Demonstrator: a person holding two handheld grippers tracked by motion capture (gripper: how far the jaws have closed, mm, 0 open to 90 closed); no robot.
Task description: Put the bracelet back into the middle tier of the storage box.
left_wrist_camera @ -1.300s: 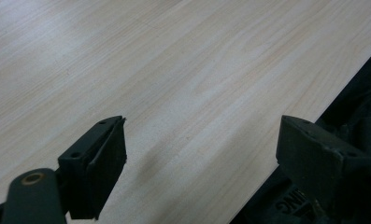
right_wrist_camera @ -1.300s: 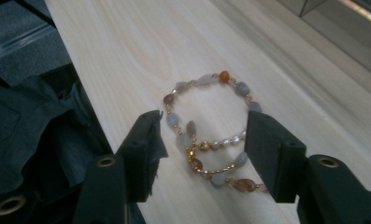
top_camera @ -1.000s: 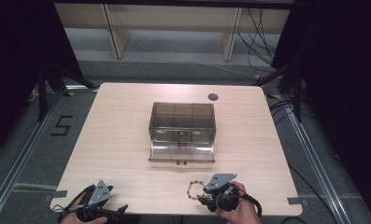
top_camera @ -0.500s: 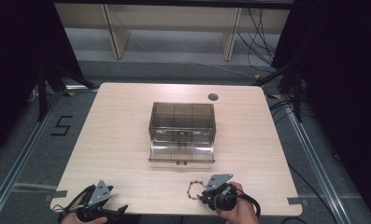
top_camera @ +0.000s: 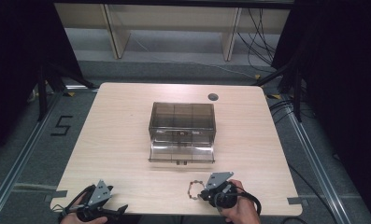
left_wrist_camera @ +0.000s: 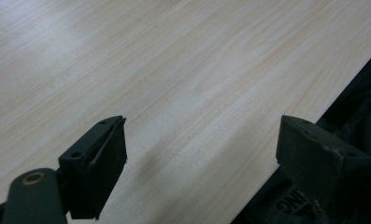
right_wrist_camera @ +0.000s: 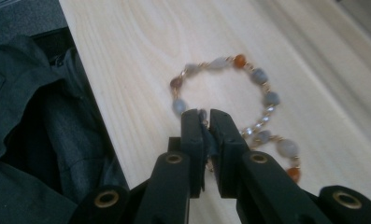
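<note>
Closing over the last second, the right tongs now pinch the beaded bracelet lying at the bench's near right edge, likely to lift it toward the open clear box farther off. Left tongs rest spread, idle, near left.

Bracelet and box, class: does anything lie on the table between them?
Nothing visible does. The bracelet, pinched in the right gripper, lies near the table's front edge; bare table runs to the box's lowered front flap.
</note>
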